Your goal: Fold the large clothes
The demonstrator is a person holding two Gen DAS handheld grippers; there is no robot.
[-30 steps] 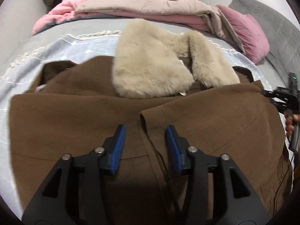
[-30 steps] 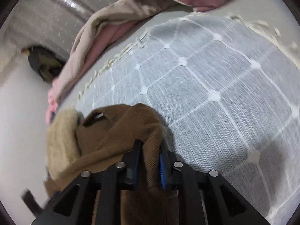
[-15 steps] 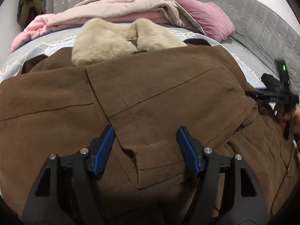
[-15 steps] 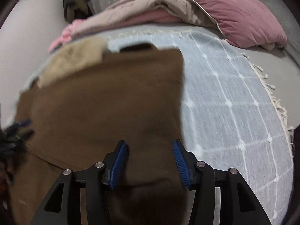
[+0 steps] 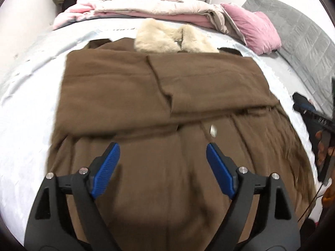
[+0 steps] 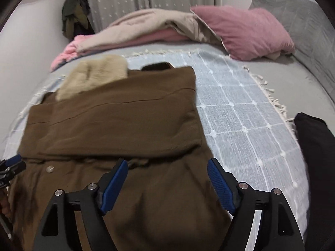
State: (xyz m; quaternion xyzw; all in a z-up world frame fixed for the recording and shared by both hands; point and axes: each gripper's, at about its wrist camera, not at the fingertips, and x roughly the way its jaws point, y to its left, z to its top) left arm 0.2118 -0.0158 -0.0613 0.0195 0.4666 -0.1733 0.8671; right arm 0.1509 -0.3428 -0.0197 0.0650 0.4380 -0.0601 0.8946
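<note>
- While both sleeves lie crossed over the chest, the brown coat (image 5: 167,96) rests flat on the pale checked blanket (image 6: 240,113) of the bed, fur collar (image 5: 173,37) at 12 o'clock and hem running toward 6 o'clock, out of frame.
- Left tongs (image 5: 161,167): jaws opening and already wide, nothing between the blue pads, which hang above the coat's lower front.
- Right tongs (image 6: 167,179): jaws likewise opening and wide, empty, poised over the coat's right edge, with bare blanket at 3 o'clock.
- One pale button (image 5: 213,130) shows just below the folded sleeves, at 1 o'clock from the left tongs.
- Stage, as judged: sleeves are folded in; the lengthwise fold of the body is not yet done.
- Handling, as judged: the cloth looks thick, woollen and heavy. It should drape rather than hold a crease, and stacked layers are likely to slide if dragged. It is not fragile, and the matt weave ought to grip well.
- Recommended hold: take the hem at its two corners, one per tongs, pinching all layers, then lift and carry toward 12 o'clock.
- Risk: a shallow bite may catch only the top layer; the bulky collar will keep the far end raised.
- Pink pillow (image 6: 242,31) and heaped bedding (image 5: 159,6) sit well apart at 12 o'clock.
</note>
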